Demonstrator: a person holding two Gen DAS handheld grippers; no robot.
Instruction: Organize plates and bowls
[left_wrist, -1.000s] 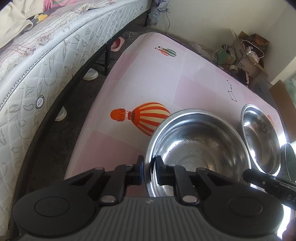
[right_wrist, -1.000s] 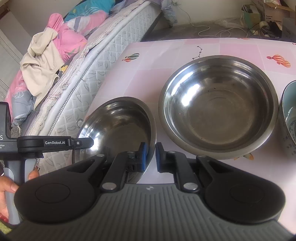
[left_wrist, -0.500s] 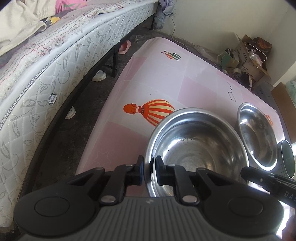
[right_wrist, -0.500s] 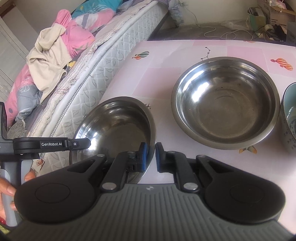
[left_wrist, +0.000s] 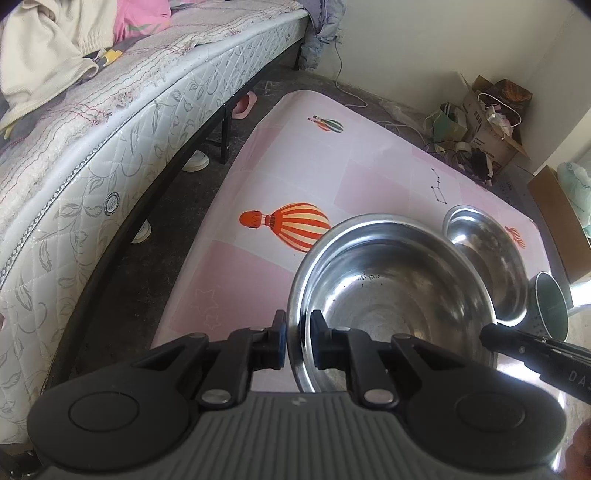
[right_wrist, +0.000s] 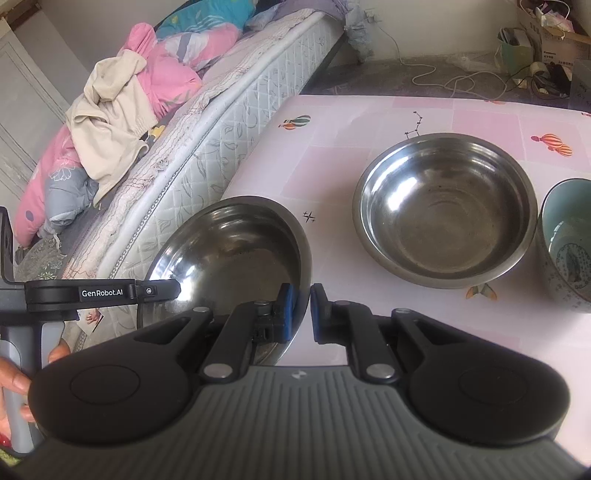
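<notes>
Steel bowl (left_wrist: 391, 295) — the one gripped — hangs tilted above the near end of the pink table (left_wrist: 295, 166), and its shiny inside holds only a few dark specks. Left gripper (left_wrist: 297, 341) pinches its rim on one side; right gripper (right_wrist: 298, 312) pinches the rim opposite, both sets of pads pressed tight on the metal. A second steel bowl (right_wrist: 445, 210) sits flat on the table farther back, nothing in it. Just beside that one stands a teal ceramic bowl (right_wrist: 567, 243) — its contents cannot be told.
</notes>
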